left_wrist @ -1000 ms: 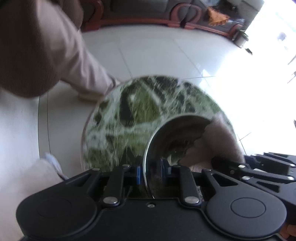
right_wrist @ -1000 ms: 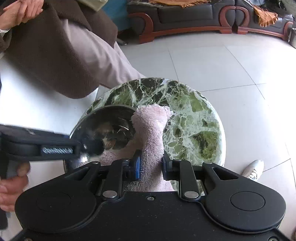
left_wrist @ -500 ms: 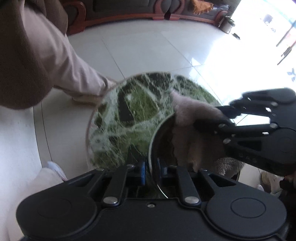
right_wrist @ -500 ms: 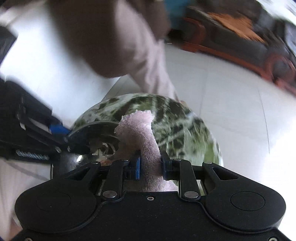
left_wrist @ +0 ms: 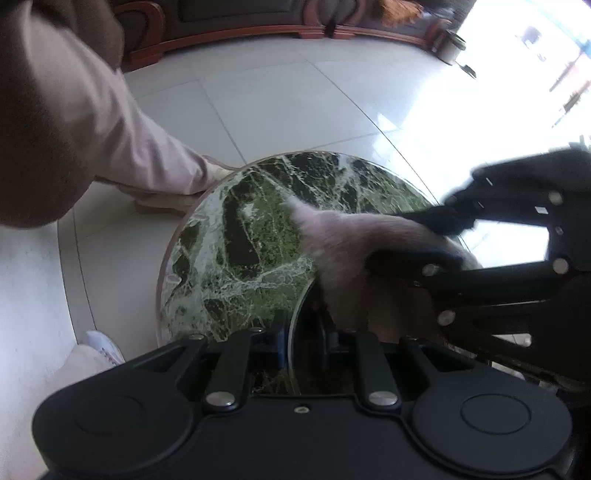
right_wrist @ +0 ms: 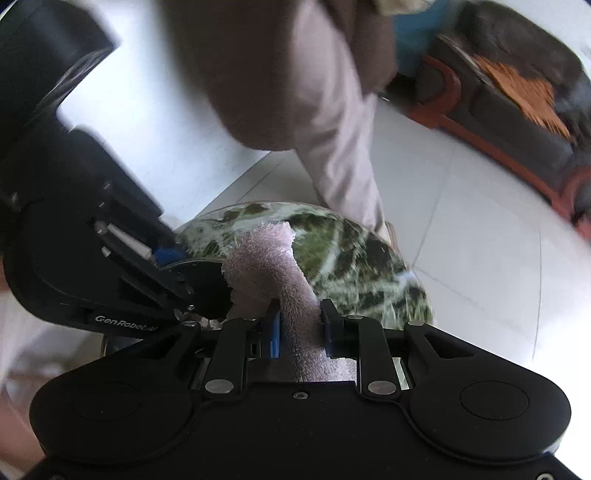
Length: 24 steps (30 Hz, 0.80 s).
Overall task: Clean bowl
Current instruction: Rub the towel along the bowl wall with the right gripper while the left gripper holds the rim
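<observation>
While clamped, bowl point(left_wrist: 306, 354) meets cloth point(left_wrist: 354, 251).

Green marble table point(left_wrist: 240, 258), tiled floor point(left_wrist: 277, 103), sofa point(left_wrist: 236, 14).

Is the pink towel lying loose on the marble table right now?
No. The right gripper has the pink towel clamped between its fingers and pushes it into the steel bowl above the marble table.

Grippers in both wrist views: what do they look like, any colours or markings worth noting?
Both are matte black plastic. The left gripper and the right gripper each have a wide body with two round raised discs, silver pivot screws on the finger links and blue pads inside the fingers. White lettering reading GenRobot.AI shows on the left gripper's side in the right wrist view. No cables are visible.
</observation>
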{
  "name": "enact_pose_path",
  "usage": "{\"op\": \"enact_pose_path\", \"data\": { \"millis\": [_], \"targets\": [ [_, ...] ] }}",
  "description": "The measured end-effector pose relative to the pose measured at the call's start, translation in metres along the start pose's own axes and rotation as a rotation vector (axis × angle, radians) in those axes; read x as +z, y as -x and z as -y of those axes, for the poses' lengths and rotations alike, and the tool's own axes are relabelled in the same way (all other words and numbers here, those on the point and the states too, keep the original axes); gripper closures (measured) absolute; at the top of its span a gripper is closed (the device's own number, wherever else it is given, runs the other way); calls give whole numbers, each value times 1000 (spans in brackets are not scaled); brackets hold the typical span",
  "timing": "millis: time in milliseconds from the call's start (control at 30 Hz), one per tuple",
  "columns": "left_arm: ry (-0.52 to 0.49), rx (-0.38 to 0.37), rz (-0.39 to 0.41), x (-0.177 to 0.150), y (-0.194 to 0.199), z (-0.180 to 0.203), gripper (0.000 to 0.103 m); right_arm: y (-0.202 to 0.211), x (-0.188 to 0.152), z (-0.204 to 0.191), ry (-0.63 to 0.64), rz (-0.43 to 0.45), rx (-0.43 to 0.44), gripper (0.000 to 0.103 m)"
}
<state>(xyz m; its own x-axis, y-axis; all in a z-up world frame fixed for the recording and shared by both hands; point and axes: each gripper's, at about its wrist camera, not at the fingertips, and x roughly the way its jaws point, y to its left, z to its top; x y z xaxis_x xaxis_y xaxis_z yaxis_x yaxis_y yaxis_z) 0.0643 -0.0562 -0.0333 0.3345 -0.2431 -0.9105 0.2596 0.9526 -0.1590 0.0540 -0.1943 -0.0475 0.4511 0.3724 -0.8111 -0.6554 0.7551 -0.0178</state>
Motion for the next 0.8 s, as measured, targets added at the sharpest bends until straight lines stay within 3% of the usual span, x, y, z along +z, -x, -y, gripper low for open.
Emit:
{"op": "enact_pose_path", "data": {
  "millis": [100, 200, 400, 533, 800],
  "targets": [
    [20, 2, 7, -2, 1, -1, 87, 8, -22, 12, -186, -23, -17, 82],
    [14, -3, 3, -2, 2, 1, 87, 16, -40, 7, -251, -32, -10, 82],
    [3, 18, -30, -2, -1, 2, 83, 15, -19, -5, -128, -7, -69, 82],
    [14, 23, -28, -5, -1, 3, 85, 8, 4, 4, -81, 23, -42, 82],
    [46, 33, -16, -7, -1, 4, 87, 17, -45, 9, -304, -18, -24, 82]
  ]
}}
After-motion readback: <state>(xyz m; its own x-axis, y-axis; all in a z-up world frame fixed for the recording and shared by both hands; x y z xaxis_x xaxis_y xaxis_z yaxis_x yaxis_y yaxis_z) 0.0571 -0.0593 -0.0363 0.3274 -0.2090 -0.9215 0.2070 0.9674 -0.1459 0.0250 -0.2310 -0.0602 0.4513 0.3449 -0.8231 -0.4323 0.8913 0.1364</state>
